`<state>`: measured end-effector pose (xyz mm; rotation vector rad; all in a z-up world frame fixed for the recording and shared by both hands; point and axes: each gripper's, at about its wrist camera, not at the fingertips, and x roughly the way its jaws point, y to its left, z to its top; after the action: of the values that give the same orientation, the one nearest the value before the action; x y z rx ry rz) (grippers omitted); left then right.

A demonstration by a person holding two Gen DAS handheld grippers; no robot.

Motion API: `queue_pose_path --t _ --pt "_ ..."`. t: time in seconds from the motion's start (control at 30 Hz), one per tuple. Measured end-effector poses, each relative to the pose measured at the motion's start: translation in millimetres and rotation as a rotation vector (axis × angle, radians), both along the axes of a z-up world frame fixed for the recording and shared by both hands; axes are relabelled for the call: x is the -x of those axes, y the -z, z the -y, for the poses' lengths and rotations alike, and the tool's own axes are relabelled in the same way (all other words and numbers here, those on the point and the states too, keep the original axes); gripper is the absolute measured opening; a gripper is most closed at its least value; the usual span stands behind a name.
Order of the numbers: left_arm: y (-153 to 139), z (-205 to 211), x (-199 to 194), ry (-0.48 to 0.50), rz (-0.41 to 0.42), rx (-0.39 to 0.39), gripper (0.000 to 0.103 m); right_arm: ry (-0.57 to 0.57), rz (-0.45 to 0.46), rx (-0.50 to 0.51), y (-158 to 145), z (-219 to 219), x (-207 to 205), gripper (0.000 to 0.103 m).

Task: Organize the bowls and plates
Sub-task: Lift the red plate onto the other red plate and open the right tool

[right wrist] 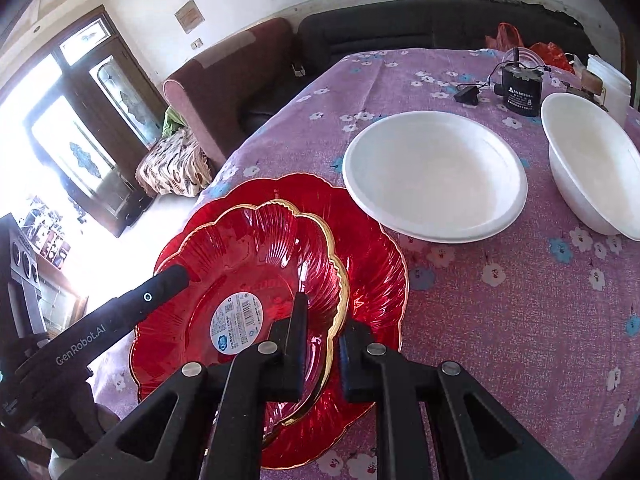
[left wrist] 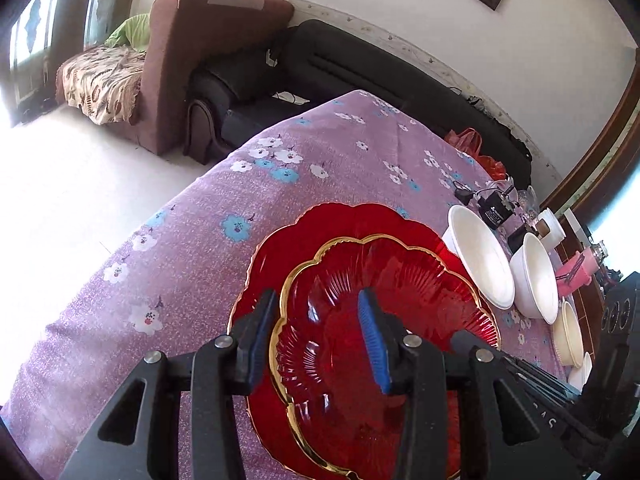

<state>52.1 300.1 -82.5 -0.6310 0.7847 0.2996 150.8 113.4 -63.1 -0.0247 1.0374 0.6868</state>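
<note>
Plates first: a gold-rimmed red glass plate (right wrist: pixel 256 276) is stacked inside a larger red scalloped plate (right wrist: pixel 368 256), both on the purple floral tablecloth (right wrist: pixel 520 320) near the table edge. A round white label (right wrist: pixel 237 325) is seen at the centre of the upper plate.

Right gripper (right wrist: pixel 324 320) is clamped on the gold rim of the upper plate, one finger inside the rim, the other outside; jaws narrow, pinched on the rim.

Left gripper (left wrist: pixel 320 328) straddles the opposite rim of the same plate, one finger outside the gold edge, the blue-padded finger (left wrist: pixel 370 332) over the plate interior. A gap is visible between pads and glass, so the rim is bracketed but not gripped; jaws moderately parted. The left gripper's finger (right wrist: pixel 172 276) is also seen in the right wrist view, tip at the far rim.

White shallow bowl (right wrist: pixel 434 176) sits just beside the red stack, a deeper white bowl (right wrist: pixel 592 168) next to it. More pale bowls (left wrist: pixel 568 332) are lined up further along in the left wrist view. A black device with cable (right wrist: pixel 520 88) lies behind the bowls.
</note>
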Motion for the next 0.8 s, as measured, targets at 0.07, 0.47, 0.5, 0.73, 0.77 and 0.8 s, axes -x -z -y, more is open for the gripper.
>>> queue_pose_path --t 0.07,0.47,0.5,0.73,0.77,0.8 --pt "-0.7 -0.9 -0.1 0.002 0.003 0.014 0.043 0.0 0.013 0.007 1.4 -2.0 -1.0 0.015" --pt "-41.5 6.0 17.0 -0.024 0.104 -0.054 0.07 -0.011 0.111 0.088 3.3 -11.9 1.4 0.015" --pt "-45.7 6.8 19.8 -0.027 0.115 -0.059 0.072 -0.013 0.125 0.097 3.6 -13.5 2.0 0.016" --pt "-65.3 13.0 40.4 -0.04 0.158 -0.08 0.075 -0.015 0.204 0.102 -6.4 -14.5 8.8 0.045" --pt "-67.8 14.7 42.9 -0.041 0.162 -0.085 0.076 -0.013 0.216 0.093 -10.4 -12.8 10.3 0.05" --pt "-70.9 16.7 45.3 -0.042 0.166 -0.091 0.077 -0.012 0.23 0.081 -15.6 -10.5 12.2 0.055"
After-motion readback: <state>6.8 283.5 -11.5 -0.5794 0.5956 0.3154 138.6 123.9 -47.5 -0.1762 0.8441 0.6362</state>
